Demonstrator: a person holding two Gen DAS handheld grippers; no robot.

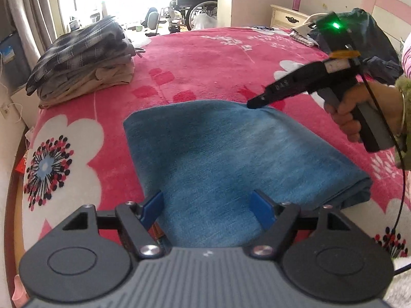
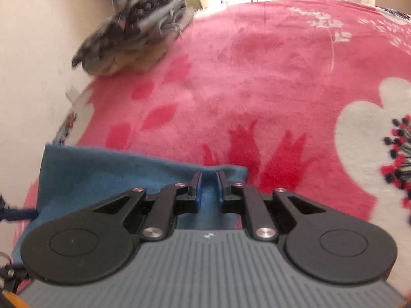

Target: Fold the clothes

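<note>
Folded blue jeans [image 1: 231, 154] lie flat on the pink flowered blanket [image 1: 200, 61]. My left gripper [image 1: 208, 206] hangs open over their near edge, its blue fingertips [image 1: 154, 205] wide apart with denim between them. A hand holds my right gripper [image 1: 254, 103] at the far right corner of the jeans, where the cloth puckers up into its tip. In the right wrist view the right gripper [image 2: 208, 179] has its fingers almost together, pinching the raised edge of the jeans [image 2: 115, 172].
A stack of folded clothes [image 1: 84, 56] [image 2: 136, 30] sits at the blanket's far left corner by the wall. Loose dark garments [image 1: 380, 51] lie at the far right. A nightstand [image 1: 287, 16] and a wheelchair [image 1: 195, 5] stand beyond the bed.
</note>
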